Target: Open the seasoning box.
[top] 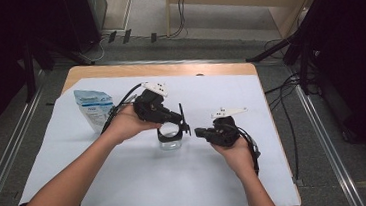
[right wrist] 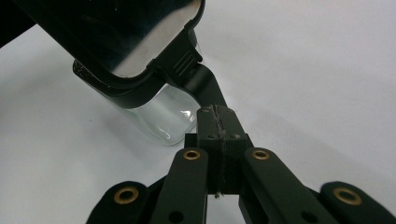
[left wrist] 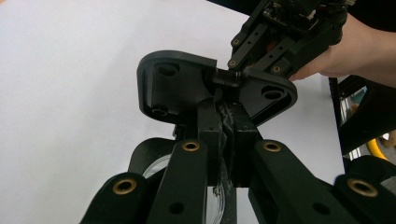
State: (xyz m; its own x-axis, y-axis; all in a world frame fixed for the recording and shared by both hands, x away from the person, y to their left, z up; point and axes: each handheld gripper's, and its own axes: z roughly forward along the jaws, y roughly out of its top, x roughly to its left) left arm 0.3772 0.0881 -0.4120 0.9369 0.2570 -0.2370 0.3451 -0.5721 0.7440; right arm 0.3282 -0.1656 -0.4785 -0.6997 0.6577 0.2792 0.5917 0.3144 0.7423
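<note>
Glass jar (top: 169,138) at mid-table looks rigid, slick and breakable, its hinged black lid (left wrist: 187,84) stiff and light, so the left gripper (top: 182,119), clenched on the lid's edge, and the right gripper (right wrist: 215,122), clamped on its tab, seem sensibly placed.

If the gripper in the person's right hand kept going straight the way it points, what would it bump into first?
Probably the glass jar: the right gripper points toward it, jaws shut, right by the jar's black hinged lid.
</note>
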